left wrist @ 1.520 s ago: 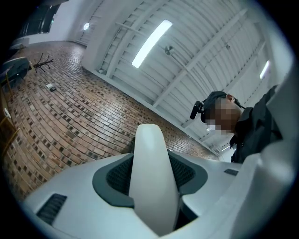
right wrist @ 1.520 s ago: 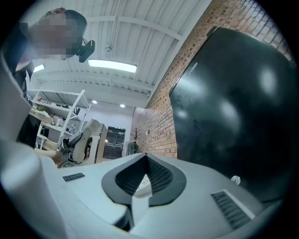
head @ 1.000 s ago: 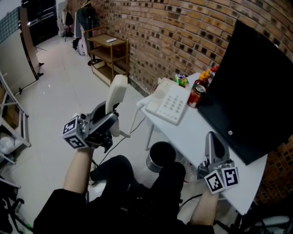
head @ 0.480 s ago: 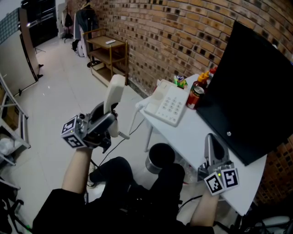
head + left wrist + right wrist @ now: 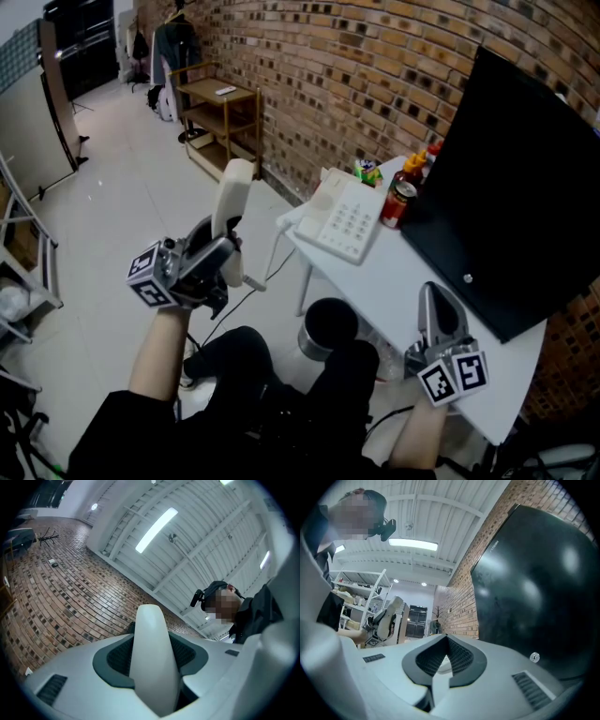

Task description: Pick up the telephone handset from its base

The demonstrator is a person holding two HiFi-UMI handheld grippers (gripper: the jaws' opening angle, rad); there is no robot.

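Note:
The white telephone handset [image 5: 232, 199] stands nearly upright in the air, left of the table, with my left gripper [image 5: 220, 247] shut on its lower part. In the left gripper view the handset [image 5: 152, 658] fills the gap between the jaws and points up at the ceiling. Its thin cord [image 5: 272, 251] runs to the white telephone base [image 5: 343, 219], which lies on the white table [image 5: 394, 277] with its keypad showing and its cradle bare. My right gripper [image 5: 437, 295] rests low on the table's near part, jaws together with nothing between them [image 5: 443, 639].
A large black monitor [image 5: 525, 187] fills the table's right side. A red can [image 5: 401, 201] and sauce bottles [image 5: 418, 165] stand behind the base by the brick wall. A black bin [image 5: 328, 323] sits under the table. A wooden shelf [image 5: 223, 111] stands farther back.

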